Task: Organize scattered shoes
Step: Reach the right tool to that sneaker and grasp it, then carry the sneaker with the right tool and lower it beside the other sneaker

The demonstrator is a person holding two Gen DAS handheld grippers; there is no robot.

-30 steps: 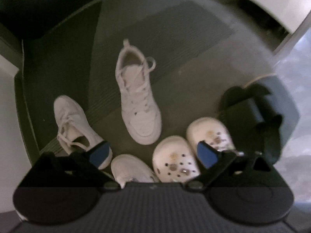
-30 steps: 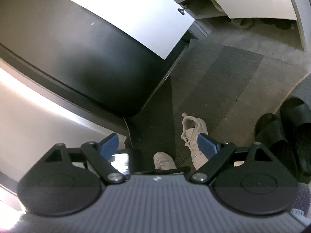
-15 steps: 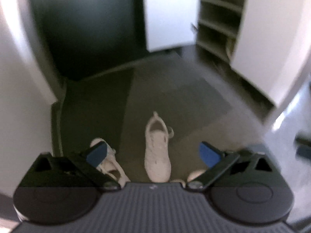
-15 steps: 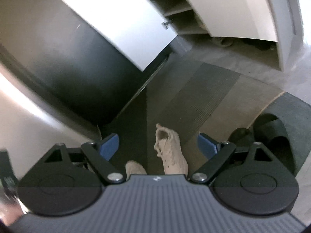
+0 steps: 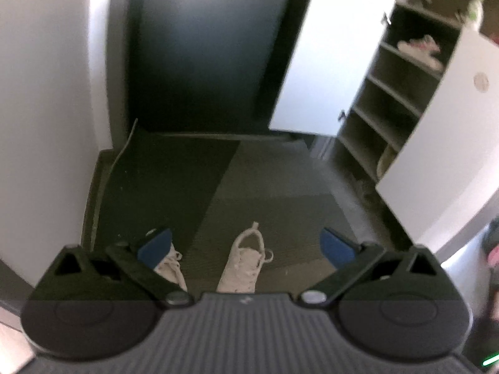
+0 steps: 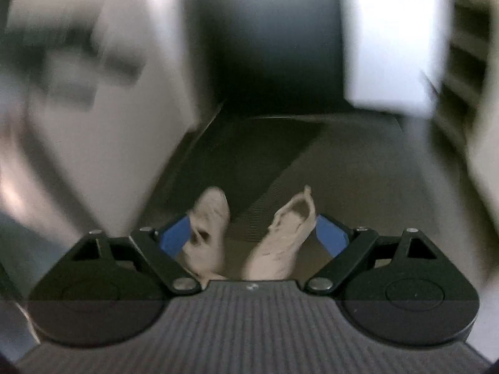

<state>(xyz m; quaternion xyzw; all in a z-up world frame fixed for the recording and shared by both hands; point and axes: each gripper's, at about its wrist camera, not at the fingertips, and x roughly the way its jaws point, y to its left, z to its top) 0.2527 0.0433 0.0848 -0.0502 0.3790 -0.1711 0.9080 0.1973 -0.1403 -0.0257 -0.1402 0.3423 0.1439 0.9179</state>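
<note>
lining up on the white sneakers, both grippers empty

left gripper point(image 5: 246, 244) and right gripper point(image 6: 252, 232) gape wide, tilted down over the mat point(image 5: 174, 171). nearest, two sneakers point(image 6: 280, 240) lie apart mid-mat; i'd pinch one by its heel collar. beyond, the shoe cabinet point(image 5: 402, 93) stands open.

Two white lace-up sneakers, one point(image 5: 241, 258) right of the other point(image 5: 170, 265), lie apart on the dark mat.
</note>
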